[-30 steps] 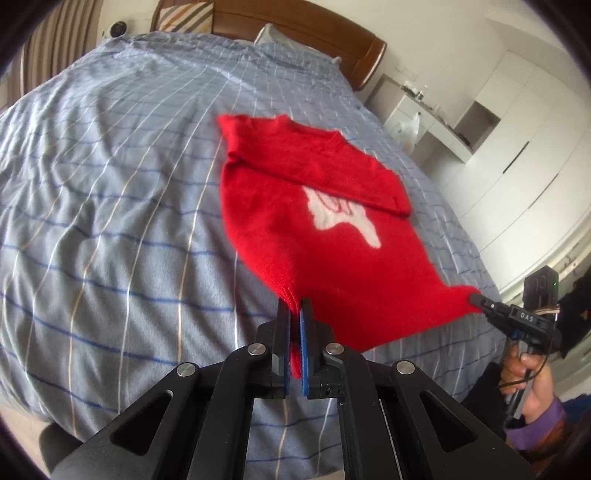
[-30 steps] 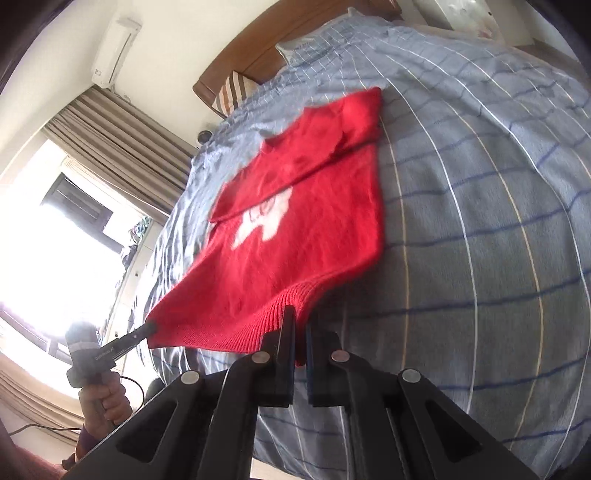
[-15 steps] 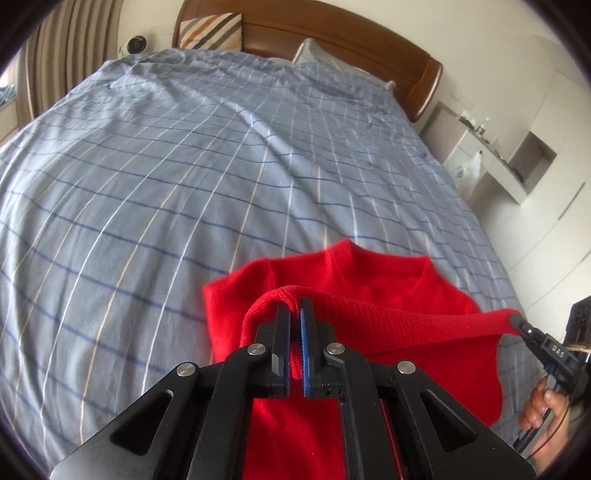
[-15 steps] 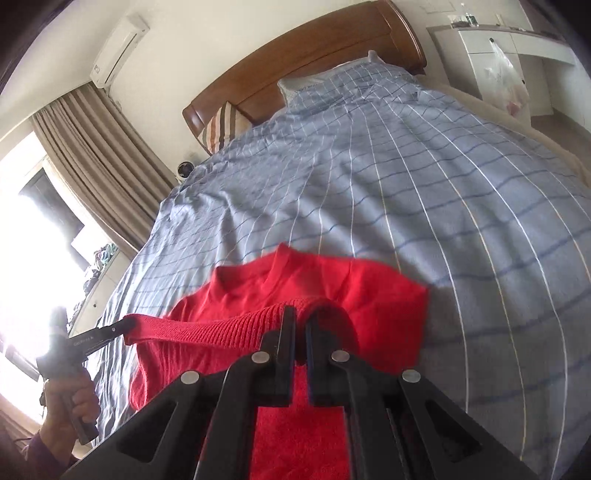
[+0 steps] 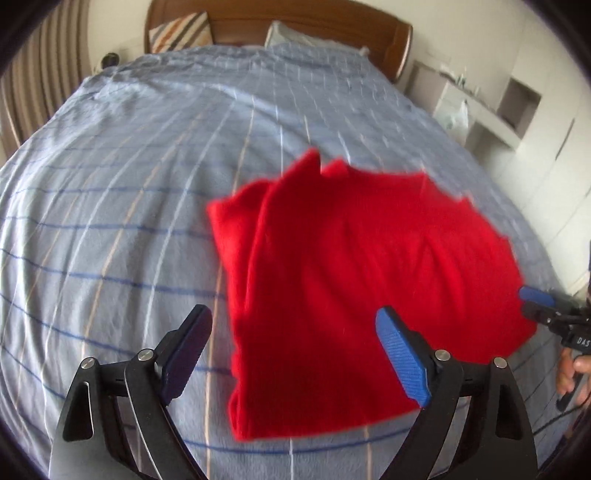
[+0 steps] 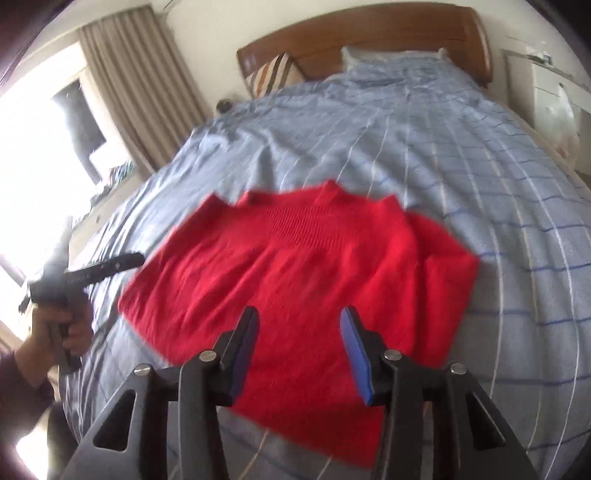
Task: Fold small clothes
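Note:
A small red knitted sweater lies folded in half on the blue checked bedcover, its hem brought up over the collar end. My left gripper hovers over its near left part, jaws opening wide, nothing pressed between the pads. In the right wrist view the same sweater lies flat below my right gripper, whose jaws are opening with no cloth pinched. The right gripper shows at the sweater's right edge in the left wrist view; the left gripper shows at its left edge in the right wrist view.
A wooden headboard with a striped cushion and a pillow stands at the bed's far end. White cabinets and a shelf line the right wall. Curtains and a bright window are on the left.
Both grippers carried the sweater's hem forward over its upper part, then let go; both went from shut on the hem to open. The sweater now lies folded.

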The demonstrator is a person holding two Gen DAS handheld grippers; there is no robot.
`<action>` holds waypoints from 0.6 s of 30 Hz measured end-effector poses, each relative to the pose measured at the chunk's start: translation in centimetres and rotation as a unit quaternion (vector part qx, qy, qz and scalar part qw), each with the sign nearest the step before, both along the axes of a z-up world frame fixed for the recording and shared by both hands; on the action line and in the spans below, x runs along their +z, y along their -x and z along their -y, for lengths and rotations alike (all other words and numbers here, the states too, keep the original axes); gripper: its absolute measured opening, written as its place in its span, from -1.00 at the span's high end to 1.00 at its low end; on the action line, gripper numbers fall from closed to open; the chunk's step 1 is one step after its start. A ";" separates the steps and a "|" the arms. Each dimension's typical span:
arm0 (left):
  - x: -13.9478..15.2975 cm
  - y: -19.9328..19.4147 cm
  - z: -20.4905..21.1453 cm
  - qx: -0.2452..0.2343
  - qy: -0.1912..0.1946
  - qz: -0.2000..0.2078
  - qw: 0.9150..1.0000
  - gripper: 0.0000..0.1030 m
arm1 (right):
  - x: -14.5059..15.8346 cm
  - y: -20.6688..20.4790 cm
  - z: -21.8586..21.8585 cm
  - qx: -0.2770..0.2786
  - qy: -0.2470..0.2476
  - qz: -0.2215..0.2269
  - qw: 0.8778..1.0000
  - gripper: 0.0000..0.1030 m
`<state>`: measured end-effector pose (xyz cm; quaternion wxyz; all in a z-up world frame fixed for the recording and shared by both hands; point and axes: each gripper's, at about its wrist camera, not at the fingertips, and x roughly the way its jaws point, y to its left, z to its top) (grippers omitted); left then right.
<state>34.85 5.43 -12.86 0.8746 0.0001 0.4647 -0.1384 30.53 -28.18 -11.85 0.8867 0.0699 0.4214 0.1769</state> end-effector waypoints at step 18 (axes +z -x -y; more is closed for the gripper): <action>-2.1 15.9 0.7 0.064 -0.105 0.074 0.990 -0.92 | -2.2 17.9 1.5 -0.106 0.090 0.045 0.989 -0.17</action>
